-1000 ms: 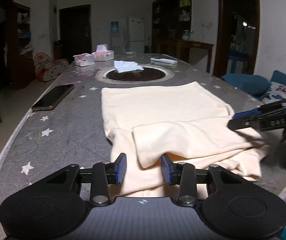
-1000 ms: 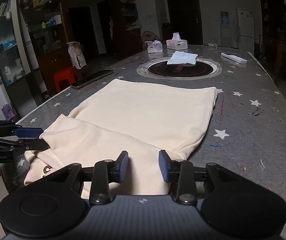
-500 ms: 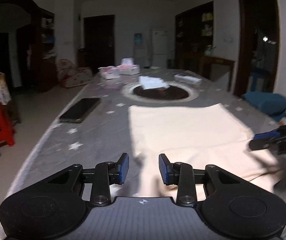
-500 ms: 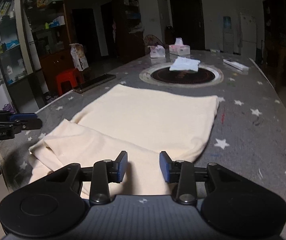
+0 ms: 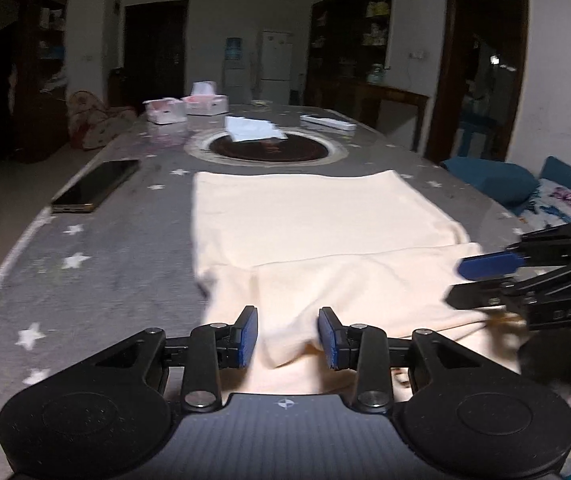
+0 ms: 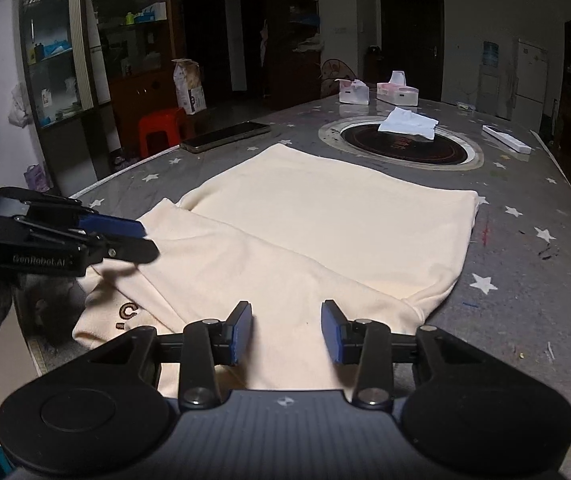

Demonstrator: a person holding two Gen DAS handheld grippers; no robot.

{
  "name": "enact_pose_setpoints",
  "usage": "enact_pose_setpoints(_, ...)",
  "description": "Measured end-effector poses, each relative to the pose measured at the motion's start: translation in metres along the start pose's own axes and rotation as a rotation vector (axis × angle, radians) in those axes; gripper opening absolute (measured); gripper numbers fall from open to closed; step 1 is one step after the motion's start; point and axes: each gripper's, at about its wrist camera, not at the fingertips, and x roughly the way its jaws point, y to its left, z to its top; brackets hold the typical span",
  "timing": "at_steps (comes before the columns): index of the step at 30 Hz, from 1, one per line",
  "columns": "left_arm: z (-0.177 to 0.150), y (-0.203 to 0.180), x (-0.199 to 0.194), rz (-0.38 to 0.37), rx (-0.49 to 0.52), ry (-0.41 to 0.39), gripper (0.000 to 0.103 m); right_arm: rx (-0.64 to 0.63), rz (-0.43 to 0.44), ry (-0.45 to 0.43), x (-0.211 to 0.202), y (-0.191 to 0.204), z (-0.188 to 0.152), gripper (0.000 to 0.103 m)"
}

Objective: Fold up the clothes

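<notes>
Cloth is lying flat in front of me: a cream top (image 6: 325,232) spread on the grey starred table (image 6: 525,280), its sleeve end folded across the near part and its near edge hanging over the table's rim. I am holding the left gripper (image 5: 287,336) and the right gripper (image 6: 287,332) just above that near edge, 1 at each side. Both sets of jaws are opening at this moment, standing at a middling gap, with fabric lying under and between the pads but nothing pinched that I can see. I am judging the risks from here. If I am closing on the top layer only, the folded sleeve may slide off and the fold may come apart. If the 2 grippers are lifting unevenly, the hem may skew and the next fold may land crooked. The overhanging edge may also drag the top off the table once I am loosening it. A phone (image 5: 93,188) is lying left of the top and a white tissue (image 6: 407,122) on the round hob (image 6: 405,148) beyond it, so a wide swing of cloth may sweep them. As for writing, I am reading "GenRobot.AI" on the left gripper's body in the right view, "DAS" on the right gripper in the left view, and a brown "C" on the top's near corner.
</notes>
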Motion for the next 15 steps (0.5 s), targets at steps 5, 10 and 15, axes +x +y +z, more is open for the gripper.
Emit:
enact_pose_setpoints(5, 0.003, 0.005, -0.011, 0.02, -0.008, -0.028, 0.038, -0.014, 0.012, -0.01, -0.006, 0.003, 0.004, 0.039)
enact_pose_setpoints(10, 0.007, 0.014, -0.025, 0.067, -0.048, -0.07, 0.04, -0.099, 0.073, -0.028, -0.003, 0.021, 0.022, 0.038)
enact_pose_setpoints(15, 0.006, 0.029, -0.035, 0.116, -0.101, -0.084, 0.041, -0.232, 0.156, -0.042, 0.02, 0.054, 0.049, 0.036)
